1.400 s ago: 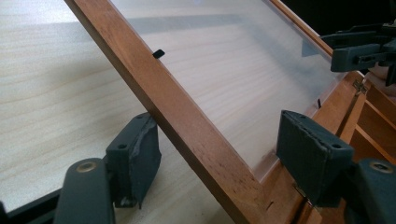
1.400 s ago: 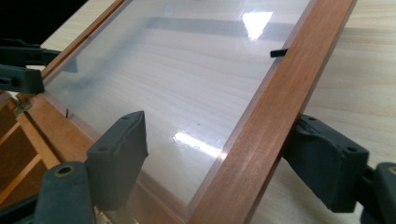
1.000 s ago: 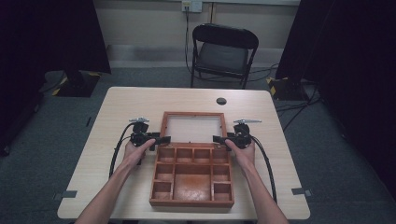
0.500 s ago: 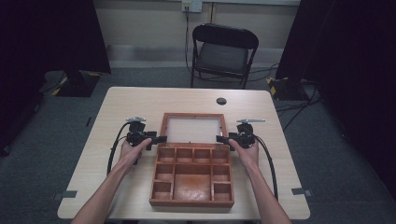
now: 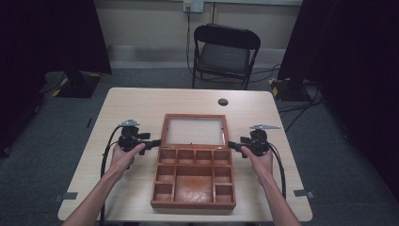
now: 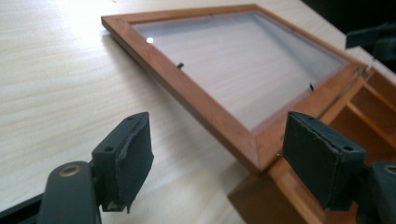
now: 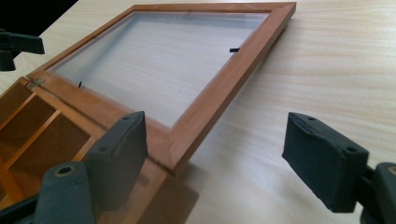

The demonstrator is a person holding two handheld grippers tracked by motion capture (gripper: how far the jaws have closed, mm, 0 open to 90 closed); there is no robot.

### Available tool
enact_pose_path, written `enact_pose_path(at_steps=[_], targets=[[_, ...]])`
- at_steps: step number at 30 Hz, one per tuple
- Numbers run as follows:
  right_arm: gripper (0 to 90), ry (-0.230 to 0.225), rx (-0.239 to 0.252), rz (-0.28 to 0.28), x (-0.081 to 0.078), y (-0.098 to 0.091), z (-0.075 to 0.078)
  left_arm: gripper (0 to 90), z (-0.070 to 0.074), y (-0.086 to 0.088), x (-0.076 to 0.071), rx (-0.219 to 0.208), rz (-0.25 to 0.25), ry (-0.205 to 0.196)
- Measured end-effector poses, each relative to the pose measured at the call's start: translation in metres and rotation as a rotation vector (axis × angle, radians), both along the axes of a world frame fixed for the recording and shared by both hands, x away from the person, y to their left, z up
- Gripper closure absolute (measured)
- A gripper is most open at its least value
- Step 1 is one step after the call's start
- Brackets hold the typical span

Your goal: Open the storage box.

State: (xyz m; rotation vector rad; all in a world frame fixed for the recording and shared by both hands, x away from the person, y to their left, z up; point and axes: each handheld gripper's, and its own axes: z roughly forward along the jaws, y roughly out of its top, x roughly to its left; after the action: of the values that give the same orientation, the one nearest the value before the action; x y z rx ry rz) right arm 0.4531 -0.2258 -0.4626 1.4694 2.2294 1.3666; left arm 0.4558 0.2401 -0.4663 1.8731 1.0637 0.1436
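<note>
**Wooden box open, lid laid flat, both hand-held grippers off it**

Wooden compartment box, reddish-brown with small dividers inside, sits mid-desk near the person's edge. Its glass-paned wooden lid is swung fully back on the hinges and rests on the pale wood desk behind the tray. Left hand-held gripper sits just beside the left hinge corner, jaws apart, nothing clamped; the left gripper view has the lid corner between the pads without contact, and those jaws have just been opening. Right hand-held gripper mirrors it at the right hinge corner, jaws apart, empty. Judged progress: opening looks finished, lid released. Compartments look empty, so any filling or closing is left.
</note>
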Motion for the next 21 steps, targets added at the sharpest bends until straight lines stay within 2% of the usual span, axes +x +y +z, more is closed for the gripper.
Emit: enact_pose_path(at_steps=[6,10,13,14,18,21], targets=[[19.0,-0.022,-0.02,0.0,-0.014,-0.008,0.007,23.7,0.0,0.009,-0.009,0.003,0.014,-0.009],[16.8,-0.034,-0.057,-0.001,-0.026,-0.014,0.01,23.0,0.002,0.015,-0.018,0.049,0.012,-0.026],[16.8,-0.024,-0.089,-0.002,-0.036,-0.02,0.011,22.6,0.004,0.019,-0.026,0.061,0.019,-0.048],[16.9,-0.028,-0.094,-0.003,-0.04,-0.023,0.011,22.6,0.004,0.021,-0.029,0.06,0.015,-0.051],[17.0,-0.023,-0.099,-0.027,-0.054,-0.035,0.009,22.6,0.004,0.028,-0.039,0.116,0.018,-0.054],[17.0,-0.014,-0.12,-0.046,-0.063,-0.044,0.008,22.5,0.002,0.035,-0.046,0.108,0.029,-0.044]])
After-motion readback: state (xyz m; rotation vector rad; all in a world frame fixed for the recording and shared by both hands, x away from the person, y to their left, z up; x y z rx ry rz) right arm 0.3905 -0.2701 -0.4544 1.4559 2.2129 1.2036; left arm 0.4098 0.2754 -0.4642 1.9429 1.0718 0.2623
